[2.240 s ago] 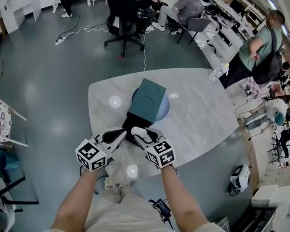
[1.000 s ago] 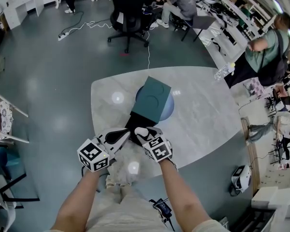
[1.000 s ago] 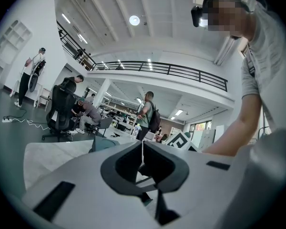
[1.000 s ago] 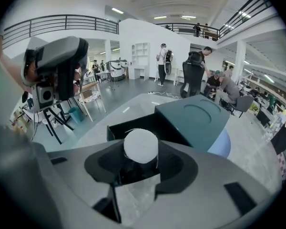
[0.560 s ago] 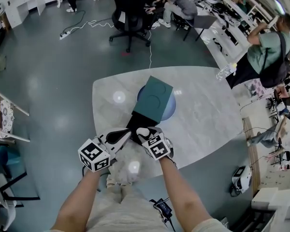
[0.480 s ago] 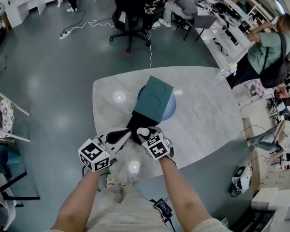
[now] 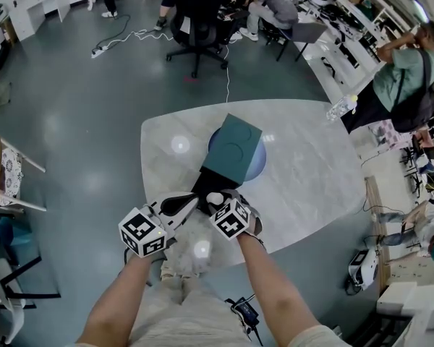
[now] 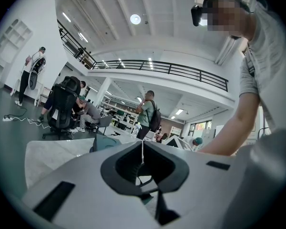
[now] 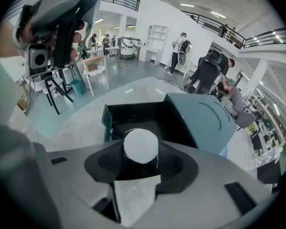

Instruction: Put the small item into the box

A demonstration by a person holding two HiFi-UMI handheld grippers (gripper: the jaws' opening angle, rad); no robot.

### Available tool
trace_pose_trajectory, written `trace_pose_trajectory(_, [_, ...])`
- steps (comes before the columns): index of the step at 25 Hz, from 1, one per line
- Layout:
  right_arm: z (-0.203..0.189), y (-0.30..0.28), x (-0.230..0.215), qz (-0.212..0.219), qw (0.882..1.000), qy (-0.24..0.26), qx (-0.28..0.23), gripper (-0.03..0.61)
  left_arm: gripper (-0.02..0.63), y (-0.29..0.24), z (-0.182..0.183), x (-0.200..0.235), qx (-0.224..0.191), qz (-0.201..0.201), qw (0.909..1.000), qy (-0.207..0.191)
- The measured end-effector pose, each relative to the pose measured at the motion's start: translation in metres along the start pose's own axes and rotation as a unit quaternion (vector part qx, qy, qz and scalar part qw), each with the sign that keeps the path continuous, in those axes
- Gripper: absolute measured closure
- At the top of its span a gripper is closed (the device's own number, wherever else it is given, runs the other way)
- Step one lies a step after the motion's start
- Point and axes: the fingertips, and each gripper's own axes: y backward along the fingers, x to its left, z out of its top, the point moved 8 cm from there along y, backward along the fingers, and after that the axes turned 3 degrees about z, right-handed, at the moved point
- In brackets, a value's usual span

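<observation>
item: small white round item [image 9: 141, 146] looks light, smooth, probably slippery; right tongs [image 7: 217, 202] pinch it across middle, open box [image 9: 106, 120] at 12 o'clock. left tongs [image 8: 142, 152] closed, empty.

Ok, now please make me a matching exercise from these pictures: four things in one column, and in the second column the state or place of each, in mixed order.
Things:
1. white ball
2. left tool
3. box lid
4. blue disc

States or places:
A. shut, with nothing in it
B. on the table, partly under the box
C. swung open and tipped back
D. gripped in the right tool

Pairs: 1-D, 2-A, 3-C, 4-B.
</observation>
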Motion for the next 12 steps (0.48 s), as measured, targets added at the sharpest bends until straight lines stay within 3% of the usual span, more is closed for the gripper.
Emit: trace_pose_trajectory(12, [0.0045, -0.0033, 0.0025, 0.0, 1.0, -0.003, 0.005, 0.359, 0.592, 0.0027, -0.0005, 0.0017, 0.0, 0.0, 1.0, 0.004])
